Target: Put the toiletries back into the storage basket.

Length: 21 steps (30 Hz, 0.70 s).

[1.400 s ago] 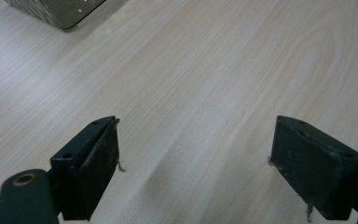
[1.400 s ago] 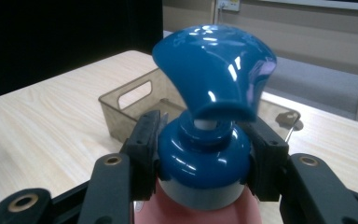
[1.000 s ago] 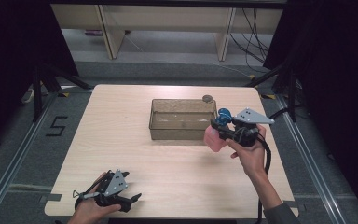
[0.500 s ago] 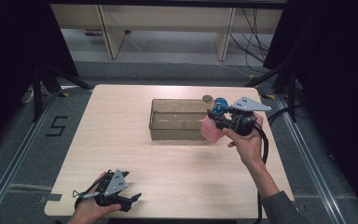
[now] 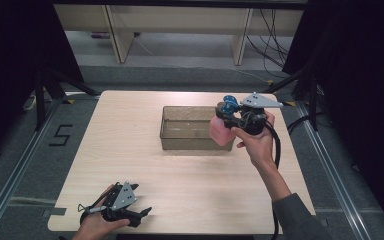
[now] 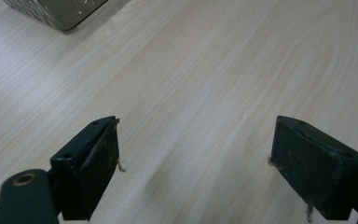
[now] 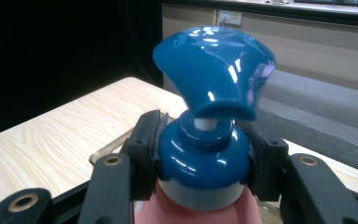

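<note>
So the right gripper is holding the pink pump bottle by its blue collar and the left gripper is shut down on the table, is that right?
Not quite. The left gripper is open: the left gripper view shows its jaws wide apart over bare table. The rest holds: the right gripper is holding the pink pump bottle by its blue collar.

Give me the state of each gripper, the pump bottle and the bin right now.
Pink pump bottle with blue pump top: gripped at its blue collar, lifted, at the bin's right end.
Clear rectangular plastic bin: upright on the table, looks empty.
Right gripper: shut on the bottle's collar.
Left gripper: open, holding nothing, low at the table's near edge.
</note>
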{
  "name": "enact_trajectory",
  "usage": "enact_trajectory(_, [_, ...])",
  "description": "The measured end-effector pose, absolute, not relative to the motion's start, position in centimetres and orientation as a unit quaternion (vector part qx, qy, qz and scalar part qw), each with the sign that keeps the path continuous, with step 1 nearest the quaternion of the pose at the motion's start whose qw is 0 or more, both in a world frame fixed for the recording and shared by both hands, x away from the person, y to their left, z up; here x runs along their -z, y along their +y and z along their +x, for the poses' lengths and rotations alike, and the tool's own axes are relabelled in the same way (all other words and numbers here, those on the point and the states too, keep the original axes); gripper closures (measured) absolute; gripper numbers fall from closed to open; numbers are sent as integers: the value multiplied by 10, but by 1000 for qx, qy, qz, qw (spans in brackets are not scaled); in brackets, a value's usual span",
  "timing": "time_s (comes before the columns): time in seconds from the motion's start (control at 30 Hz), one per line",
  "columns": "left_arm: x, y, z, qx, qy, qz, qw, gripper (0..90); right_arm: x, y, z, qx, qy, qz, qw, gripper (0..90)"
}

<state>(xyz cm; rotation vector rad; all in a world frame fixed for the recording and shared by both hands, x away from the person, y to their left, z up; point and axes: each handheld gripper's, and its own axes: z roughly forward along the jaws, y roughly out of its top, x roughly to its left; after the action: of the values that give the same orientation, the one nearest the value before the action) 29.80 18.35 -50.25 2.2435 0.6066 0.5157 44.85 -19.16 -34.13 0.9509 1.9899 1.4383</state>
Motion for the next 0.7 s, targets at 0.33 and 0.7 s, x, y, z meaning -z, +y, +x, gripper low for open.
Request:
enact_trajectory(0.33, [502, 184, 297, -201, 233, 877, 368, 149, 350, -183, 470, -520, 720, 383, 255, 536])
enact_trajectory(0.7, [502, 183, 297, -198, 232, 877, 371, 149, 363, -181, 491, -509, 702, 423, 261, 536])
